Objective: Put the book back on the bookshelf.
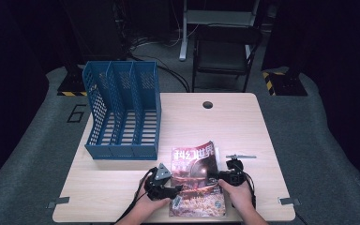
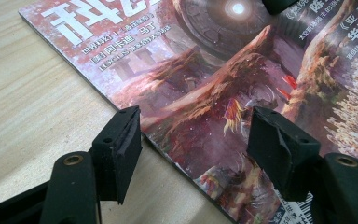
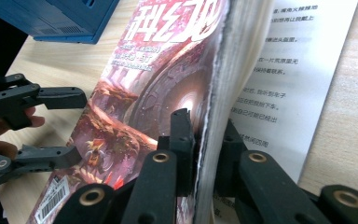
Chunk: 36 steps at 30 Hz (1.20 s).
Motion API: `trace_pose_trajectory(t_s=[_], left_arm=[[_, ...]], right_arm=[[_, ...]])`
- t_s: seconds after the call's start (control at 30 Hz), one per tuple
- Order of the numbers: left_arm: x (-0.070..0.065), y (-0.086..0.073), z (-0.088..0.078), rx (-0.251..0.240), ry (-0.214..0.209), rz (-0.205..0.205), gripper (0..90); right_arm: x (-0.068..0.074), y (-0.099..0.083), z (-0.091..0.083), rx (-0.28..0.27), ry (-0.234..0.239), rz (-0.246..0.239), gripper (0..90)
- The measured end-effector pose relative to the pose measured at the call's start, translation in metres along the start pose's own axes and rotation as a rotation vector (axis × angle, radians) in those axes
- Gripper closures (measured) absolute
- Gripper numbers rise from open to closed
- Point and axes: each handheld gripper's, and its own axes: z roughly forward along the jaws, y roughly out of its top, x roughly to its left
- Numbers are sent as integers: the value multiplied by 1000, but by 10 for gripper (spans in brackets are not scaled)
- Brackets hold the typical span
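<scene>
- A magazine (image 1: 198,180) lies at the near middle of the table (image 1: 243,126), at about six o'clock on the tabletop.
- Its glossy cover (image 2: 205,88) shows reddish-brown science-fiction artwork, large white Chinese characters along the top and a barcode in a bottom corner.
- The top edge points to about one o'clock.
- The three o'clock side of the cover and upper pages (image 3: 223,93) is raised off a white printed page (image 3: 284,79) that lies flat beneath.

High view looked down over the pale wooden table (image 1: 122,187); both gripper views sat close, sharing the red-covered glossy magazine (image 2: 205,93).
</scene>
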Motion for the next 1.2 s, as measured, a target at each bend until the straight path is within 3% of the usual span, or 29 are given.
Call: trace_pose_trajectory(t_s=[0.13, 0.27, 0.3, 0.5, 0.73, 0.97, 1.1, 1.2], left_arm=[[0, 0, 1, -8, 3, -2, 346], [0, 0, 0, -4, -9, -5, 346], [0, 0, 1, -10, -2, -6, 345], [2, 1, 0, 7, -14, 10, 334], [2, 3, 1, 8, -31, 2, 296], [7, 7, 4, -10, -28, -26, 215], [13, 9, 8, -22, -69, -75, 171], [16, 11, 10, -22, -95, -87, 145]], right_arm=[[2, 0, -2, -7, 9, 5, 840], [10, -1, -5, -15, -4, -19, 851], [10, -1, -5, -32, -11, -54, 853], [20, -4, -10, -91, -27, -133, 855], [29, -6, -14, -136, -31, -175, 857], [36, -9, -23, -185, -16, -205, 857], [38, -11, -28, -211, -8, -229, 857], [39, -12, -31, -227, 1, -235, 857]])
